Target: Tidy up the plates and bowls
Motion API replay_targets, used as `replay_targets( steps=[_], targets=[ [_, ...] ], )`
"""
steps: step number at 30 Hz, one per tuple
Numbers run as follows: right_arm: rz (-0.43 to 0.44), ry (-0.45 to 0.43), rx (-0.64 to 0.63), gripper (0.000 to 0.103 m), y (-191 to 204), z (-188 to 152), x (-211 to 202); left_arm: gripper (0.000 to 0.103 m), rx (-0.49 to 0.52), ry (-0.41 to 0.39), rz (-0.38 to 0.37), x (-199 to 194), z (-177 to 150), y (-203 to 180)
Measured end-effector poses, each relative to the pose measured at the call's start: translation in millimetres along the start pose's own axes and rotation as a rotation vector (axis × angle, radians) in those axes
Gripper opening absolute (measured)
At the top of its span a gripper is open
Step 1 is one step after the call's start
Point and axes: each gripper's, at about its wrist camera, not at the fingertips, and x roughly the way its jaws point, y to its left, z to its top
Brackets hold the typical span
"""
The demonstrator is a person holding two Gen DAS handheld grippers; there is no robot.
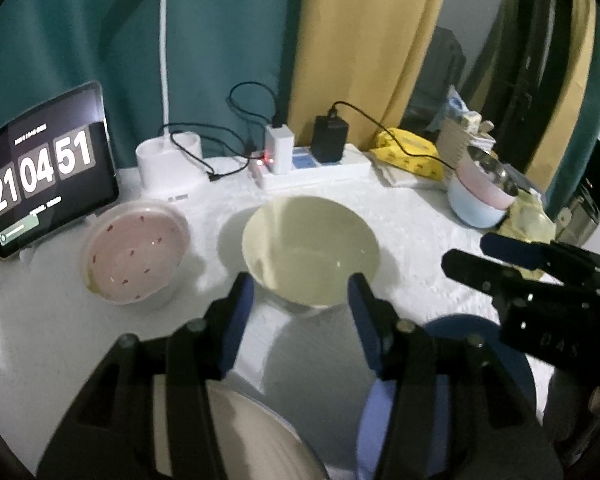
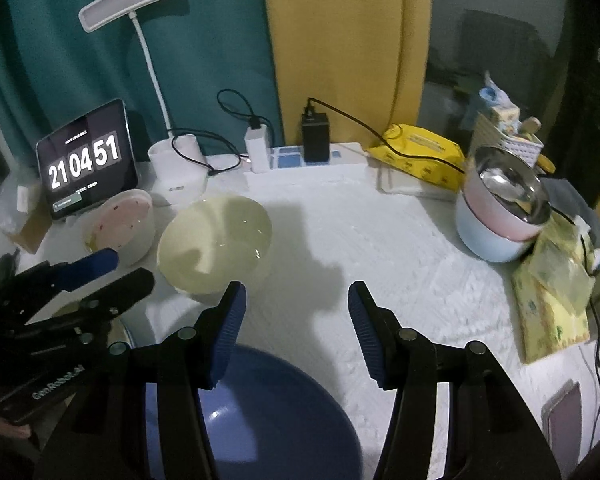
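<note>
A cream bowl (image 1: pixel 312 248) (image 2: pixel 216 244) stands upright on the white-covered table (image 2: pixel 380 248). To its left, a pink speckled bowl (image 1: pixel 136 256) (image 2: pixel 120 220) sits inside a clear tub. My left gripper (image 1: pixel 300 312) (image 2: pixel 120 270) hovers open just short of the cream bowl's near rim, its pads off the bowl. Under it lie a white plate (image 1: pixel 252 432) and part of a blue plate (image 1: pixel 452 328). My right gripper (image 2: pixel 296 320) (image 1: pixel 484 256) is open over the blue plate (image 2: pixel 276 412), with nothing between its fingers.
A tablet clock (image 2: pixel 88 164), a white lamp base (image 2: pixel 176 172), and a power strip with chargers (image 2: pixel 300 160) line the back. Yellow wipes (image 2: pixel 424 156) and stacked pastel bowls with a steel liner (image 2: pixel 496 216) stand at the right, above yellow packets (image 2: pixel 556 300).
</note>
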Motion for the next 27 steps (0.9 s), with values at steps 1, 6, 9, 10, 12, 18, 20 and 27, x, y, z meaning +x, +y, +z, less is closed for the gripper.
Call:
replay_targets(
  steps=[1, 6, 9, 10, 12, 18, 20, 27],
  targets=[
    [0.006, 0.006, -0.002, 0.056, 3, 3, 4, 0.051, -0.008, 0.005, 0.003, 4, 2, 3],
    [0.031, 0.038, 0.0, 0.056, 11, 13, 23, 0.051, -0.043, 0.033, 0.015, 20, 6, 15],
    [0.041, 0.059, 0.01, 0.056, 15, 17, 36, 0.051, -0.059, 0.05, 0.019, 29, 7, 20],
    [0.043, 0.067, 0.015, 0.056, 15, 17, 41, 0.051, -0.065, 0.057, 0.022, 33, 7, 23],
    [0.045, 0.086, 0.026, 0.056, 15, 19, 50, 0.051, -0.07, 0.067, 0.025, 40, 7, 26],
    [0.038, 0.149, 0.089, 0.056, 11, 19, 80, 0.051, -0.087, 0.103, 0.034, 55, 7, 29],
    [0.044, 0.175, 0.109, 0.056, 9, 18, 90, 0.051, -0.088, 0.117, 0.043, 61, 7, 30],
    [0.049, 0.207, 0.113, 0.056, 8, 11, 109, 0.051, -0.087, 0.143, 0.061, 72, 6, 33]
  ],
)
